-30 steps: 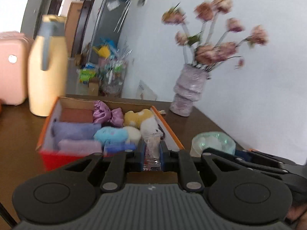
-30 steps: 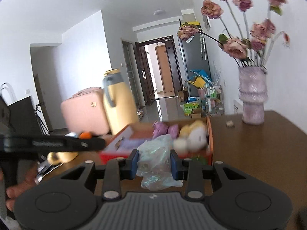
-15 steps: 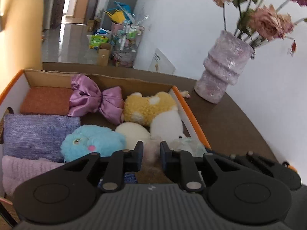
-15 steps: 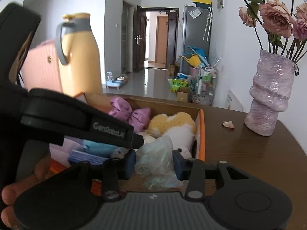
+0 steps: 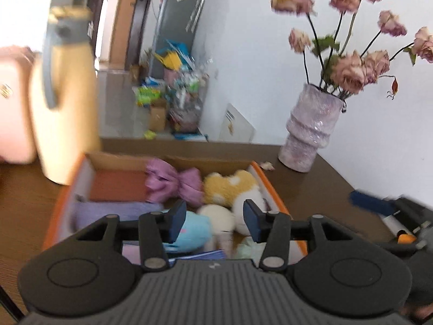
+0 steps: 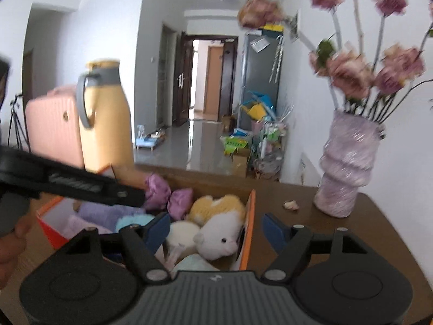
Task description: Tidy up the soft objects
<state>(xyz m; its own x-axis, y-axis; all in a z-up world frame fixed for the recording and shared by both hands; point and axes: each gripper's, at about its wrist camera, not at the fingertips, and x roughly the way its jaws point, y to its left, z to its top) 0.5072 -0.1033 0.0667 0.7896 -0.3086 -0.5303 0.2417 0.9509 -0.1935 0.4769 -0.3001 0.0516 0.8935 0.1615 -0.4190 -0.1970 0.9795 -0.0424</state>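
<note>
Left gripper (image 5: 213,220) tilts downward, jaws opening, nothing pinched between its blue pads. Right gripper (image 6: 216,230) points the same way, jaws spreading wider, also empty. A hand (image 6: 12,243) grips the left gripper's handle.

Home: fridge (image 6: 259,78), hallway door (image 6: 213,78), suitcase (image 6: 54,127).

Soft toys (image 6: 216,237) lie in the box (image 6: 250,216) — vase (image 6: 346,168) right, flask (image 6: 105,119) left.
</note>
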